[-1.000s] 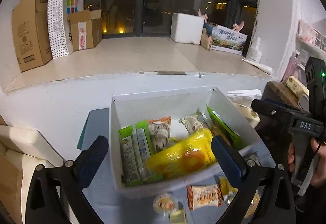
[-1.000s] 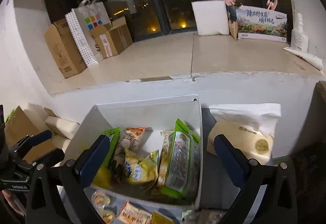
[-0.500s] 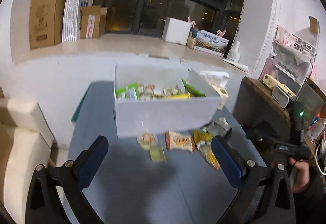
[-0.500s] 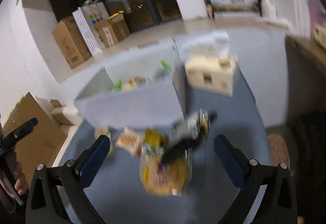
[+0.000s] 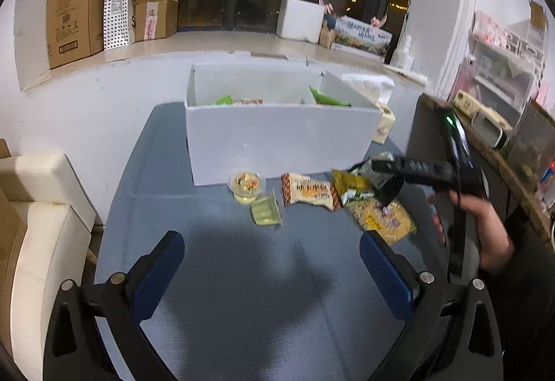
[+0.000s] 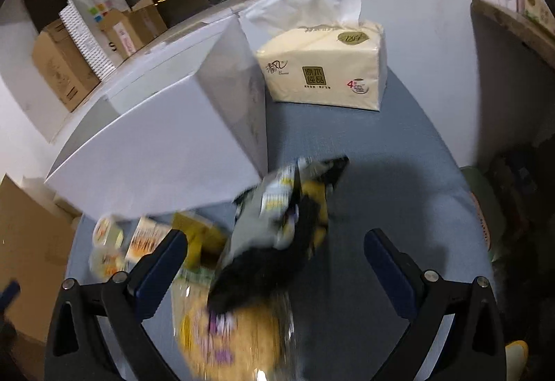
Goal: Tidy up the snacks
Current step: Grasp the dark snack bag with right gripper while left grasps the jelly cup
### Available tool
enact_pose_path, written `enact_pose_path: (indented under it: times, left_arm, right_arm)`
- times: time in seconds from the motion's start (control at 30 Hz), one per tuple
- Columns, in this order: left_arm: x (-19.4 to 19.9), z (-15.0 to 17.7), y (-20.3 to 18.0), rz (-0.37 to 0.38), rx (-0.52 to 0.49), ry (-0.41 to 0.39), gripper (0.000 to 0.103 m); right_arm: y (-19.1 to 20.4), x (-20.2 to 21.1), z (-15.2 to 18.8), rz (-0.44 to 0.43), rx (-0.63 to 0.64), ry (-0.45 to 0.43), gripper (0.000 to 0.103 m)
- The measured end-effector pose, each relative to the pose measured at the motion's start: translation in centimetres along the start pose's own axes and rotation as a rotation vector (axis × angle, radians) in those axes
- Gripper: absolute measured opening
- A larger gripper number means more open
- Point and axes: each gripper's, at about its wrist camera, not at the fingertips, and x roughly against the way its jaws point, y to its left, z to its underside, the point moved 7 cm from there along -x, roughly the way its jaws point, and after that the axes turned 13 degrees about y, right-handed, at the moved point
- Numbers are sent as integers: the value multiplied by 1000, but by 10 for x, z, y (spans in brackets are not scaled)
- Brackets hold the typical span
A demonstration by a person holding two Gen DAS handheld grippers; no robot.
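Observation:
A white storage box (image 5: 277,134) holding several snack packs stands at the back of the blue table (image 5: 242,294). In front of it lie a jelly cup (image 5: 247,185), a small green tub (image 5: 266,212), an orange-and-white snack pack (image 5: 308,195), a dark green pack (image 5: 353,186) and a yellow bag (image 5: 381,223). My left gripper (image 5: 274,263) is open and empty, low over the near table. My right gripper (image 6: 275,263) is open, right over the grey-and-black pack (image 6: 277,228) and the yellow bag (image 6: 229,329); it also shows in the left wrist view (image 5: 388,186).
A tissue pack (image 6: 326,65) stands right of the box (image 6: 166,152). A cream sofa (image 5: 38,228) is left of the table, a brown cabinet (image 5: 492,152) right. Cardboard boxes (image 5: 73,9) and a foam box (image 5: 300,20) sit on the window ledge.
Both grippers have pulled back from above the box and dropped toward the table. The right gripper has moved down over the loose packs in front of the box.

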Motion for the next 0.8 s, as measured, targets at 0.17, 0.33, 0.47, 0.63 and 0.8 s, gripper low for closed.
enact_pose_path:
  times: [0.17,0.33,0.47,0.63,0.8]
  left_arm:
    - [-9,3,-3,-1,-9,20,103]
    - [-18,2,1,-9,5,34,103]
    - [-31,-1,6,-25,15,56,103]
    - [-65,-14,7,-61,24,101,103]
    - [-107,-30,17,-93,72,159,103]
  right_arm:
    - [-4,-15,-9,59,-5,16,57]
    - [2,-10,-2,50,52,27,54]
    - [1,14,2,27,51,-35,53]
    - [4,65,17,-12,64,-133,53]
    - [16,108,50,-70,83,-186,53]
